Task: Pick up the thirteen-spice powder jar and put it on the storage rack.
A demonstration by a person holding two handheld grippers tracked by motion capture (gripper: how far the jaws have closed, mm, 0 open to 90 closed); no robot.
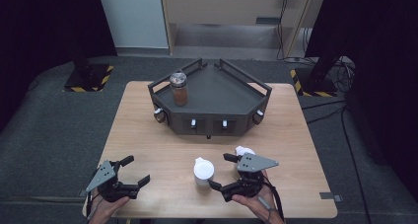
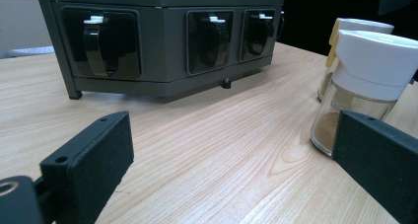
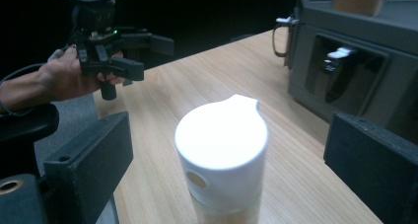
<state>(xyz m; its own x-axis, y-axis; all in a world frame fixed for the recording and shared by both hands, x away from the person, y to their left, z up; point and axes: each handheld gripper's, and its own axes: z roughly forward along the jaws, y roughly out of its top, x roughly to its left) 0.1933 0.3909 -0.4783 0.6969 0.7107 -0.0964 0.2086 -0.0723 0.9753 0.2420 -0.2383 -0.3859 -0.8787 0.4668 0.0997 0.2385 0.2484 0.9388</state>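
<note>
So the surface (image 1: 148, 135) here is a light wood tabletop, grain running across it, pretty bare apart from a few things. It sits on a dark grey carpeted floor (image 1: 44, 135), and the room behind goes mostly black on both sides, with a pale wall panel (image 1: 133, 17) and some beige cabinet fronts (image 1: 222, 7) at the back. There are two black stand bases with yellow-black hazard tape (image 1: 87, 78) on either side, and cables (image 1: 340, 66) snake over the floor on the right.

At the far half of the surface there's a dark grey angular rack (image 1: 217, 98) with a railed top and hooks along its front. A brown-filled jar with a metal lid (image 1: 179, 87) stands upright on the rack's left part.

Closer in, a white-capped spice jar (image 1: 203, 171) stands upright near the front edge, roughly centre. The right gripper (image 1: 220, 171) has its jaws spread wide with that jar between them (not touching it as far as I can tell, there's a gap on both sides in the right gripper view). A second white-capped jar (image 1: 243, 150) stands just behind, partly hidden by the gripper.

The left gripper (image 1: 135, 170) sits at the front left, well apart from the jars, jaws also wide with nothing between them.
</note>
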